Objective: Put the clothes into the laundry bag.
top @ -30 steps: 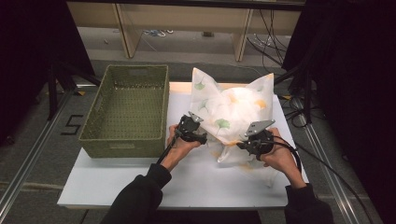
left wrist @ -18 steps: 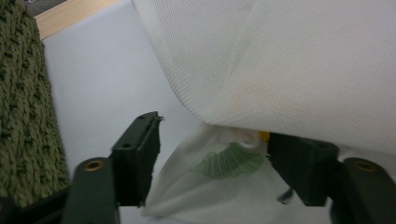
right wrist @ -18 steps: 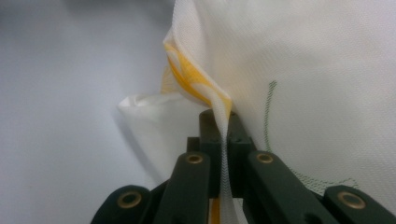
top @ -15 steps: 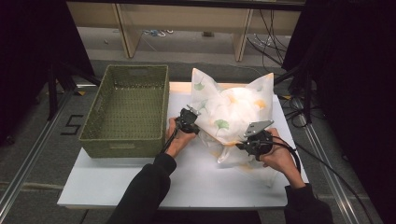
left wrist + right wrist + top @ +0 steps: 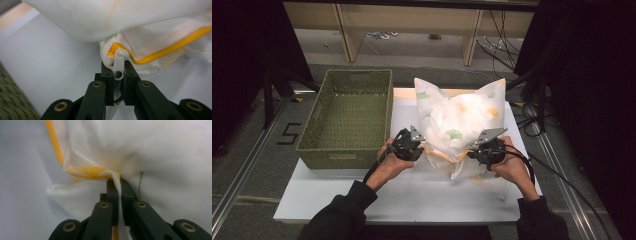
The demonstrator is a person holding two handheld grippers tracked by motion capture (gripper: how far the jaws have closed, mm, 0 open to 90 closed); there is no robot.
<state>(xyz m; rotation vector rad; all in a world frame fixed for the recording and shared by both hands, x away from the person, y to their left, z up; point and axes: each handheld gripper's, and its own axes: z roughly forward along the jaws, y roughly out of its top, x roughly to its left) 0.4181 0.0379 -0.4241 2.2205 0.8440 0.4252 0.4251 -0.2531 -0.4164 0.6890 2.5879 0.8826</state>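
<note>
Left hand-held gripper (image 5: pixel 421 149), earlier open, now clamped on pillowcase (image 5: pixel 462 117) zipper pull (image 5: pixel 119 63).

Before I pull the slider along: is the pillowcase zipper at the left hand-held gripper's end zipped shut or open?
Cannot tell for sure. The white zipper pull sits at the end of the yellow zipper, whose teeth look joined there; beyond that it is hidden.

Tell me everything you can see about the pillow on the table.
The pillow is plump, in a thin white mesh-like cover printed with green and orange leaves. A yellow zipper with a white pull tab runs along its near edge. It stands tilted on the white table, two corners pointing up, just right of the green basket. The left gripper, whose jaws have just been closing, pinches the cover's corner at the pull tab; the right gripper is shut on the cover fabric.
</note>
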